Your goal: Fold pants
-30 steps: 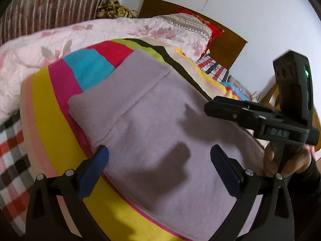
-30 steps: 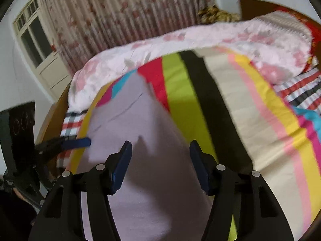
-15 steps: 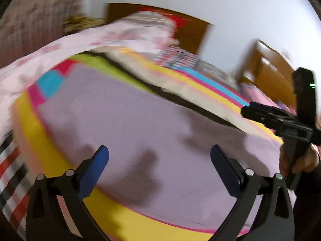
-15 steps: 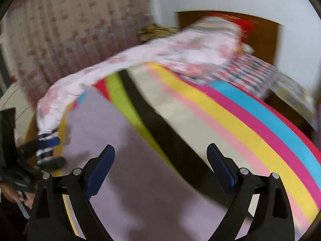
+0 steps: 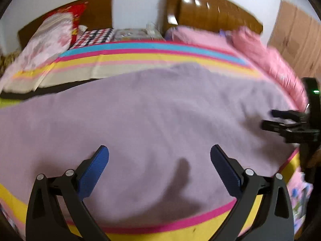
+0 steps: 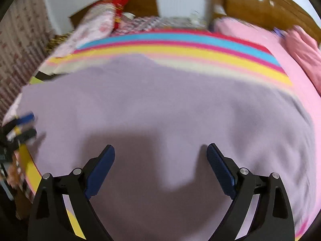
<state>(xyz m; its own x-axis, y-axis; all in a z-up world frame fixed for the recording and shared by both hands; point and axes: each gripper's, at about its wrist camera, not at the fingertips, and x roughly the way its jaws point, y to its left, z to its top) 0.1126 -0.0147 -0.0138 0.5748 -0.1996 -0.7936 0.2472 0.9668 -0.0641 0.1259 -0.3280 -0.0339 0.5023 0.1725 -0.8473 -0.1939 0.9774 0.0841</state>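
Observation:
Lilac knit pants [image 5: 152, 116] lie spread flat across a striped bedsheet [image 5: 140, 58], filling most of both wrist views [image 6: 160, 108]. My left gripper [image 5: 159, 150] hovers over the near part of the fabric, jaws wide open with nothing between them. My right gripper [image 6: 160, 150] hangs over the pants as well, open and empty, casting a broad shadow on the cloth. The right gripper [image 5: 289, 124] shows at the right edge of the left wrist view; the left gripper [image 6: 20, 128] appears blurred at the left edge of the right wrist view.
A pink quilt [image 5: 260, 52] lies bunched at the bed's right side. A floral duvet [image 5: 44, 42] and a red pillow [image 5: 68, 14] sit near the wooden headboard [image 5: 96, 8]. A brown wardrobe [image 5: 210, 14] stands behind. The bed's near edge runs along a yellow stripe [image 5: 180, 233].
Both views have swung right along the pants, from the ribbed waistband end toward the other end. My right gripper's jaws spread wider. Nothing was taken hold of.

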